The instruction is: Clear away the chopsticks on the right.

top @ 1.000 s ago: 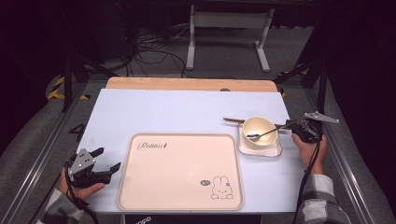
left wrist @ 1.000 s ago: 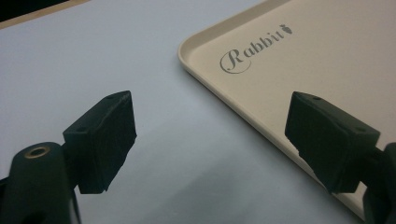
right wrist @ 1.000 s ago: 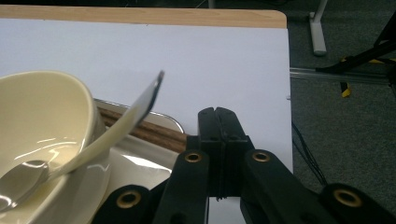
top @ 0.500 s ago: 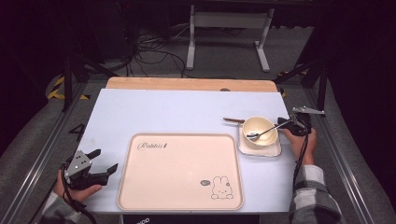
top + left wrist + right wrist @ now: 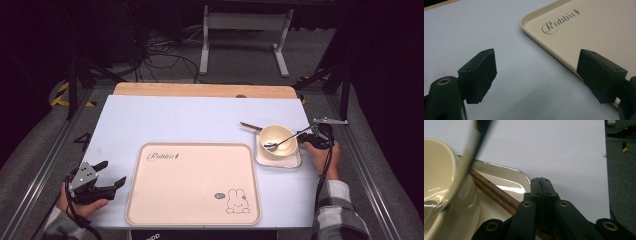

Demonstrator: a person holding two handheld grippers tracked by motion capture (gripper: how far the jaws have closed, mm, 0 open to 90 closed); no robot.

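Note:
A cream bowl [image 5: 276, 136] stands on a small square plate [image 5: 292, 161] at the table's right. A metal spoon [image 5: 281, 143] lies in the bowl, its handle leaning toward my right gripper [image 5: 307, 137]. In the right gripper view that gripper [image 5: 540, 180] is shut with nothing between its pads. It rests over the brown chopsticks [image 5: 496, 195] that cross the plate [image 5: 506, 182] beside the bowl [image 5: 439, 170]. The blurred spoon handle [image 5: 471, 150] passes to the upper left of the jaws. The chopsticks' far end [image 5: 249, 125] sticks out left of the bowl. My left gripper [image 5: 114, 172] is open beside the tray's left edge; in its own view the gripper [image 5: 536, 72] holds nothing.
A large beige tray [image 5: 192, 185] printed "Rabbit" with a bunny lies at the front centre, its corner near my left jaws [image 5: 586, 32]. The pale mat [image 5: 190, 120] covers a wooden tabletop [image 5: 200, 90]. Metal rails run along both sides; a stand and cables lie beyond.
My right gripper has shifted a little left, closer to the bowl and the spoon handle. The left gripper has not moved.

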